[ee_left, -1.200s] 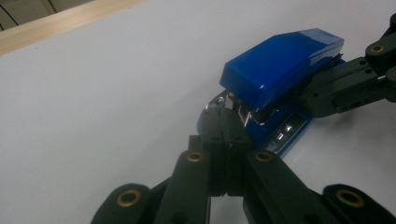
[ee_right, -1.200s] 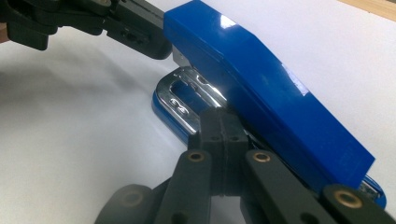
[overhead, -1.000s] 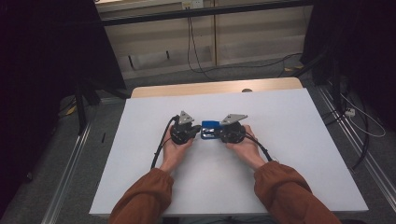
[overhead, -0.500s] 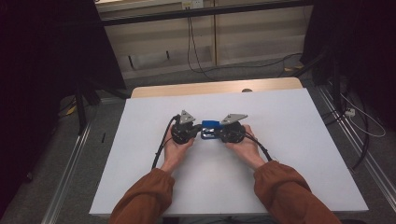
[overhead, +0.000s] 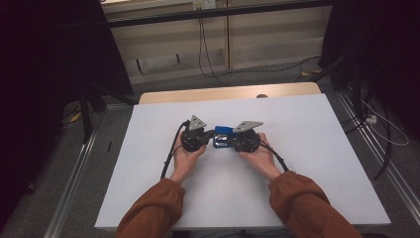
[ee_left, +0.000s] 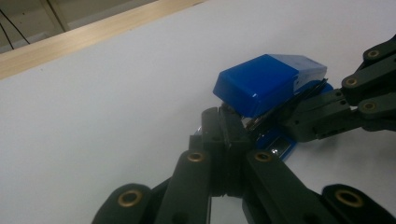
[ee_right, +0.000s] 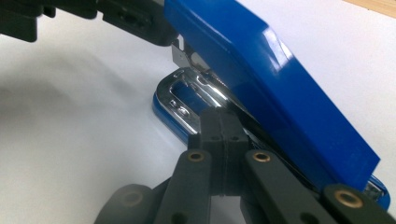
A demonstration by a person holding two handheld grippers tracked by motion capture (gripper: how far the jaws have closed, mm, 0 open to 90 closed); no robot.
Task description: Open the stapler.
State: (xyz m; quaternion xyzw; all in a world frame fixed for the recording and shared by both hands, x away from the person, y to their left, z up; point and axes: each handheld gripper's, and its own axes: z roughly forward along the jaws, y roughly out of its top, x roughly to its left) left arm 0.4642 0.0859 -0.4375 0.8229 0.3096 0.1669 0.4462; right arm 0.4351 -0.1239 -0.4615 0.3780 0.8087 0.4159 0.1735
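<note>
L gripper (ee_left: 223,126) fingers closed together, tips touching blue stapler (ee_left: 261,81) on white counter (ee_left: 93,116). R gripper (ee_left: 322,114) at stapler's far side, w/ wood edge (ee_left: 84,37) behind.

— What was the stapler (ee_right: 280,88) made of, just past my right gripper (ee_right: 223,122)?

— Glossy blue plastic on top, smooth enough to catch highlights, with a bright chrome metal plate beneath.

— And my left gripper (ee_left: 223,122)?

— Matt black plastic links with brassy pins. Under both lay a smooth, matt white table (overhead: 317,148), its far edge pale wood.
</note>
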